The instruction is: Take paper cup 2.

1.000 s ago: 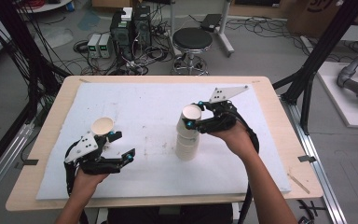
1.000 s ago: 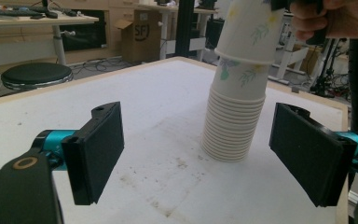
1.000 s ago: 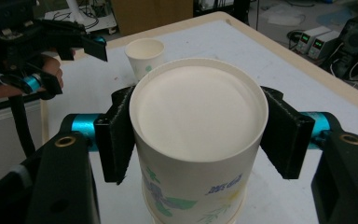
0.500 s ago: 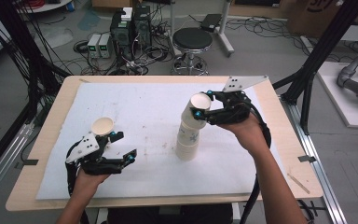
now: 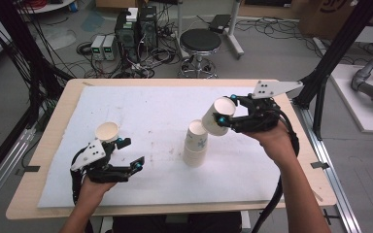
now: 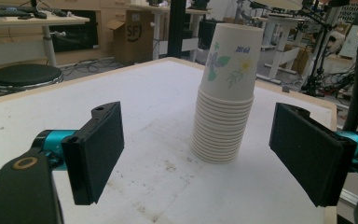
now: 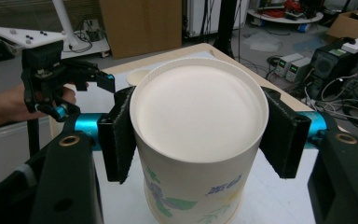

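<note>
Reaching side, left gripper (image 5: 126, 154): low over the near left of the tabletop (image 5: 150, 111), fingers (image 6: 100, 151) spread wide with nothing between them.
Lone cup (image 5: 107, 131): upright on the white sheet, just beyond the left gripper, mouth up.
Stack of cups (image 5: 195, 145): upright near mid-tabletop, long axis vertical; ahead of the left gripper and between its open fingers in the left gripper view, but well apart from them.
Lifted cup (image 5: 218, 116): clear of the stack, up and to its right, tilted with its mouth toward the far left; foot end close to the stack's top rim.
Right gripper (image 5: 228, 111): in the air over the right half, fingers (image 7: 119, 135) pressed on opposite sides of the lifted cup just below its rim.
Deciding relation: bare sheet lies left of and beyond the stack; right hand nearer, likely sets the cup down there, axis brought upright first.
Beyond: stool (image 5: 200, 41) and boxes with cables on the floor.
</note>
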Tool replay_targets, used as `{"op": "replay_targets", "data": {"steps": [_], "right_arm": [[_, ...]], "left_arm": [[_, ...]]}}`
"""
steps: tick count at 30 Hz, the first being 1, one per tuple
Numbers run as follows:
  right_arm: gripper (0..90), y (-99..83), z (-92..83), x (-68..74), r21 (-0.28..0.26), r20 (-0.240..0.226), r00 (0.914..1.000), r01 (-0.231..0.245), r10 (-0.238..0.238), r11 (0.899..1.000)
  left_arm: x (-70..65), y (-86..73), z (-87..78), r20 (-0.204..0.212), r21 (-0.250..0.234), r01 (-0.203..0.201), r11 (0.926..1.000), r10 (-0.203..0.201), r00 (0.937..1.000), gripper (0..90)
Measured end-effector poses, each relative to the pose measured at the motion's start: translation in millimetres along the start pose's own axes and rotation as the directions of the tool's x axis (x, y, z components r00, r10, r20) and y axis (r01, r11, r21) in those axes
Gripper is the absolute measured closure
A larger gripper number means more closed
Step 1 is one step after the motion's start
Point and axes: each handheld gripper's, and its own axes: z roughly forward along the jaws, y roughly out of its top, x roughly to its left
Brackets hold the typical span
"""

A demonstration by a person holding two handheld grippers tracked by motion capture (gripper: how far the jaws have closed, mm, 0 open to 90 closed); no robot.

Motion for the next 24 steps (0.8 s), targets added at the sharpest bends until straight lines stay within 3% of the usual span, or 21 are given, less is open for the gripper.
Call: {"op": "replay_targets", "data": {"steps": [6, 13, 20, 24], "right_arm": [[36.9, -23.4, -18.2, 1.1, 0.031, 0.034, 0.9994, 0.0, -0.001, 1.0], [37.0, -55.9, -26.4, 8.6, 0.039, 0.026, 0.9996, 0.011, -0.012, 0.999], [36.7, -70.9, -23.7, 9.2, 0.094, 0.038, 0.9992, 0.009, -0.013, 0.996], [36.5, -72.5, -23.2, 11.0, 0.091, 0.038, 0.9992, 0.013, -0.016, 0.996]], "left_arm": [[-1.3, -0.7, 1.0, 0.023, -0.042, 0.014, 0.999, -0.013, 0.9996, 16.8], [-5.5, -5.0, 8.1, 0.064, -0.032, 0.013, 0.9994, -0.011, 0.9979, 16.7], [-6.8, -3.5, 8.6, 0.067, -0.024, -0.002, 0.9997, 0.003, 0.9978, 16.7], [-4.7, -3.6, 7.7, 0.066, -0.023, 0.008, 0.9997, -0.007, 0.9978, 16.8]]}}
